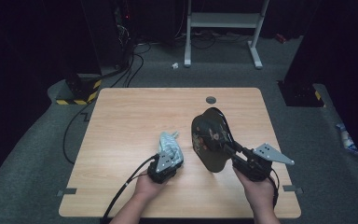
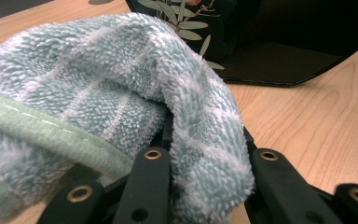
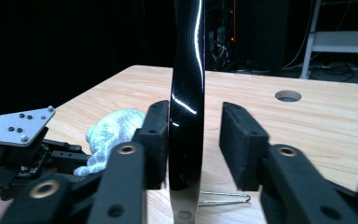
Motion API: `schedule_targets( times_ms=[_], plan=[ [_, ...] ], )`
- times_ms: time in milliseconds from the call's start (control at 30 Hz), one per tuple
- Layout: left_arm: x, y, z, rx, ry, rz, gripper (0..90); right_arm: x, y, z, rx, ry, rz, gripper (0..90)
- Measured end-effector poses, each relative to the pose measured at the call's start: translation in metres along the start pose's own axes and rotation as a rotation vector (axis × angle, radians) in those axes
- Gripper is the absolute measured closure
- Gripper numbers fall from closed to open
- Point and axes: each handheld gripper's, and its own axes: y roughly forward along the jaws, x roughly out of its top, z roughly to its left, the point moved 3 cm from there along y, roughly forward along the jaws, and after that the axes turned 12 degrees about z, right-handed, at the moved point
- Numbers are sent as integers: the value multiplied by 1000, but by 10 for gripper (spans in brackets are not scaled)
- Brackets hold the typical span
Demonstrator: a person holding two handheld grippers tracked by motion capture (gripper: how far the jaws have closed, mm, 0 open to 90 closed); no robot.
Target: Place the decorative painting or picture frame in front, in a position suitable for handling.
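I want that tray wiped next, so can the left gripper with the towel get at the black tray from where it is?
Probably yes: the left gripper holds the towel beside the tray, with bare table between.

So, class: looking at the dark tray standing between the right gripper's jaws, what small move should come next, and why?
Probably close the right gripper fully. The tray stands on edge between its jaws, one pad touching, the other apart. The left gripper already clamps the cloth beside it.

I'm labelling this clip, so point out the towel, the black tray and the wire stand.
towel [image 2: 121, 88], left gripper view, its fluffy top fold.
black tray [image 1: 209, 140], high view, its patterned face.
wire stand [image 3: 223, 198], right gripper view, its thin wire lying on the table.
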Motion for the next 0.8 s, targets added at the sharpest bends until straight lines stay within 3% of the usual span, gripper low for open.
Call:
schedule_targets(
  times_ms=[133,300,467,500,600,633,700,800],
  plan=[
    [0,0,0,9,6,0,757,0,-3,3,-20,-28,-14,750],
    [3,3,-2,14,12,4,763,1,-4,5,-30,-21,-6,779],
    [32,15,-11,20,31,-9,770,2,-3,5,-17,-15,-6,782],
    [32,15,-11,20,31,-9,771,2,-3,5,-15,-14,-6,782],
    [57,30,-17,38,40,-12,771,3,-2,7,-15,-19,-7,783],
    [57,30,-17,38,40,-12,771,3,-2,7,-15,-19,-7,783],
    [69,39,-23,30,34,-15,771,3,-1,8,-17,-25,-11,784],
    [73,38,-30,-7,22,-24,774,3,-1,6,-30,-16,-16,784]
  ],
)
